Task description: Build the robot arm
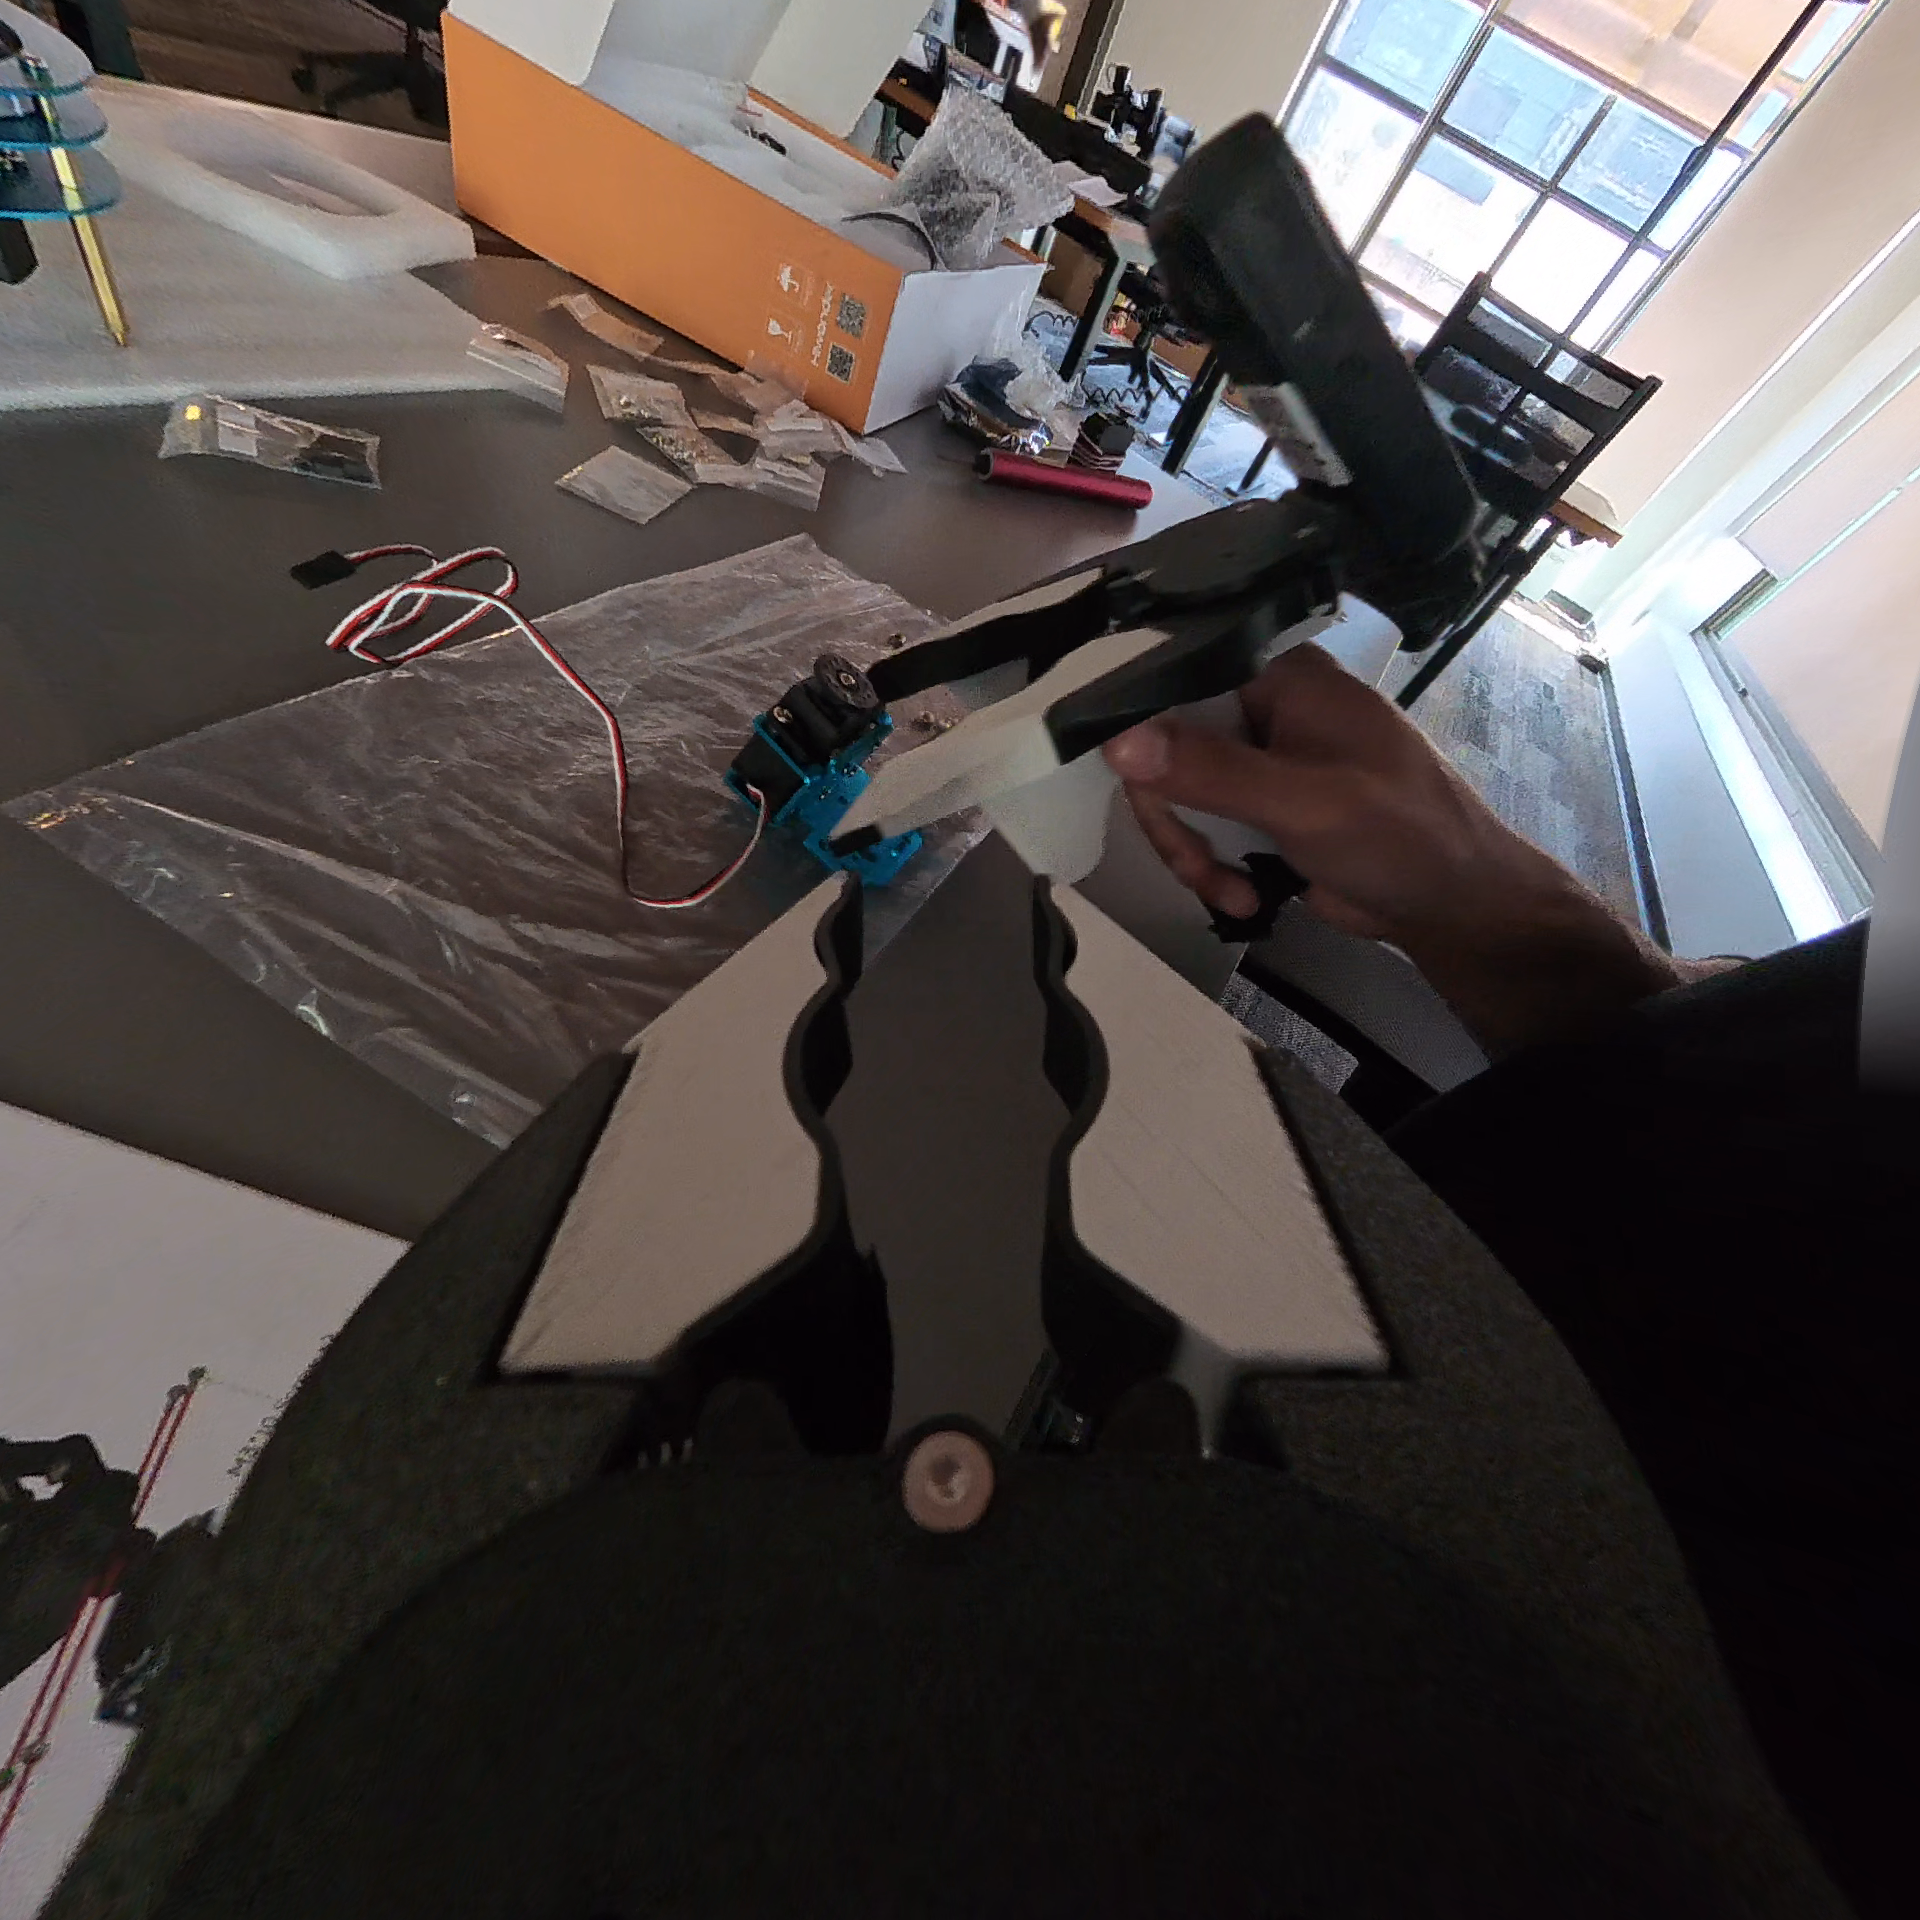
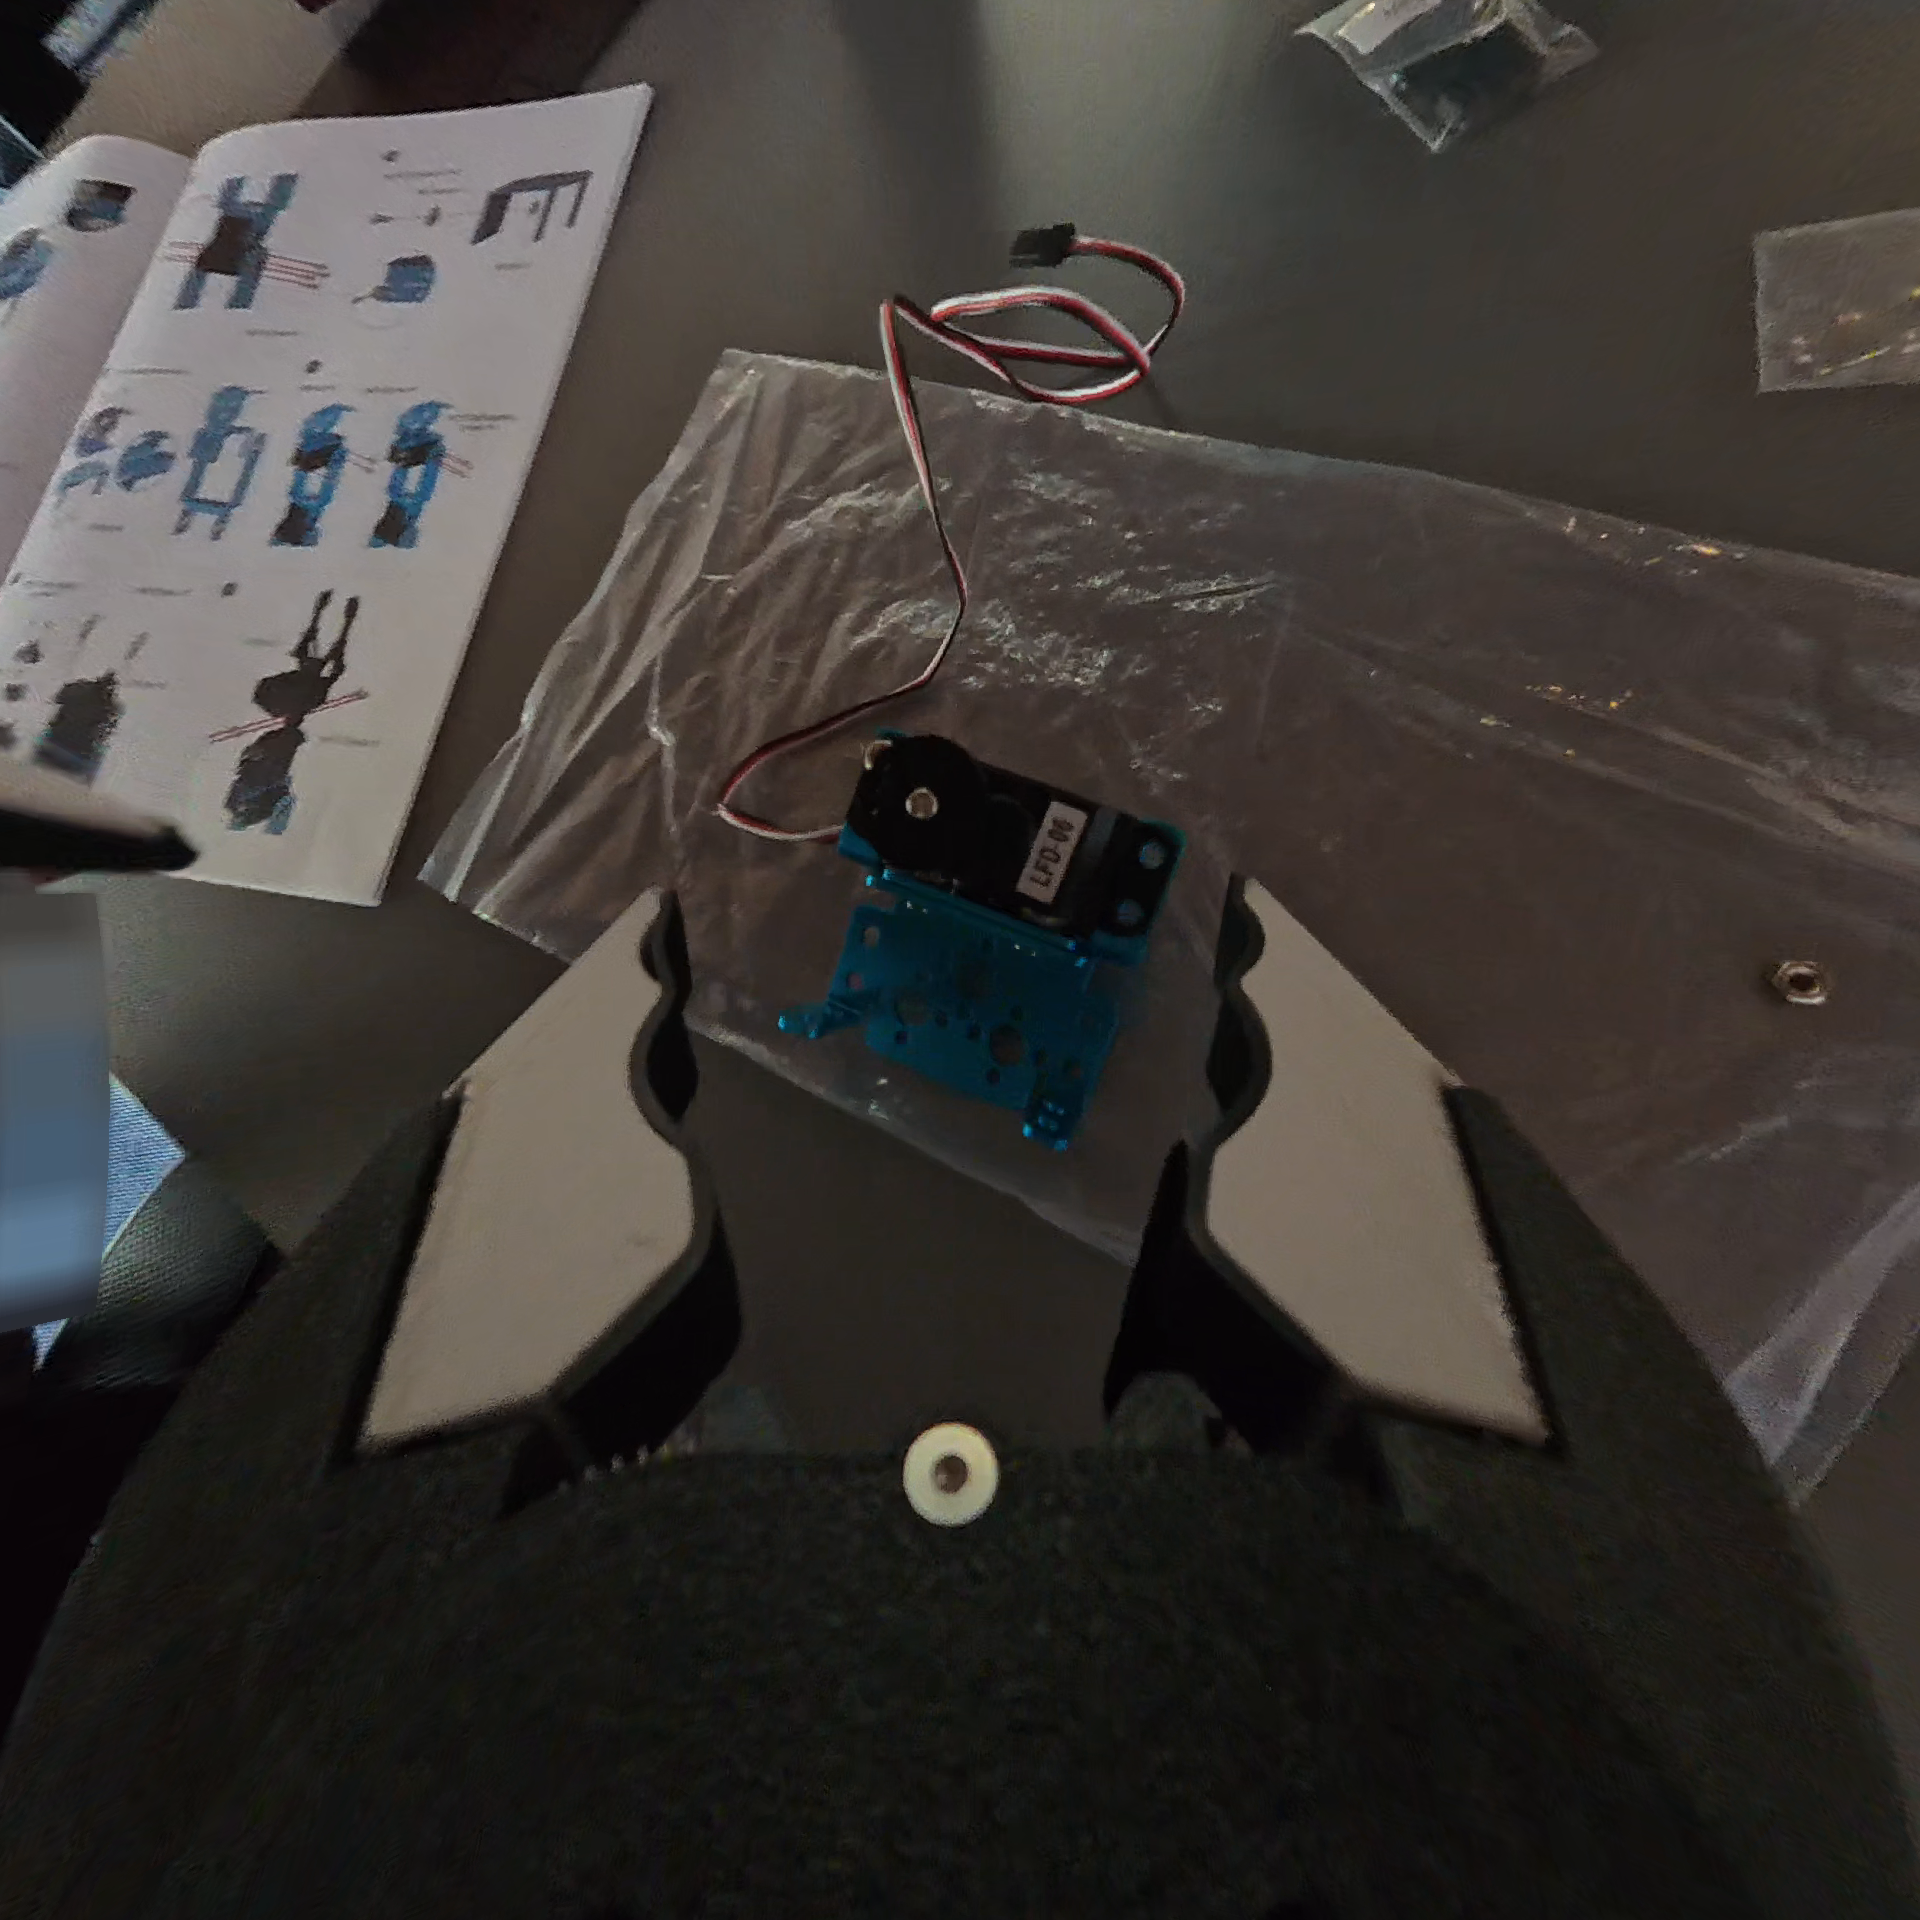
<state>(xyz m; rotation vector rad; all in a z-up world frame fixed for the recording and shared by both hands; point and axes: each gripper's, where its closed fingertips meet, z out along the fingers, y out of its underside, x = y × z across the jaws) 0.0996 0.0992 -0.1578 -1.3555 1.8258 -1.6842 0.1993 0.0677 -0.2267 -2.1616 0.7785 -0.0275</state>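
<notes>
Two grippers work over a dark grey table [image 2: 1351,260] where a crumpled clear plastic sheet [image 2: 1351,675] lies. On that sheet rests a black servo in a blue perforated metal bracket [image 2: 997,935], its long axis running away from the right gripper [image 2: 951,935], whose jaws stand wide apart and empty either side of it. The left gripper [image 1: 948,914], part-open and empty, is farther off. A red-white-black wire [image 2: 935,499] trails away beyond.
</notes>
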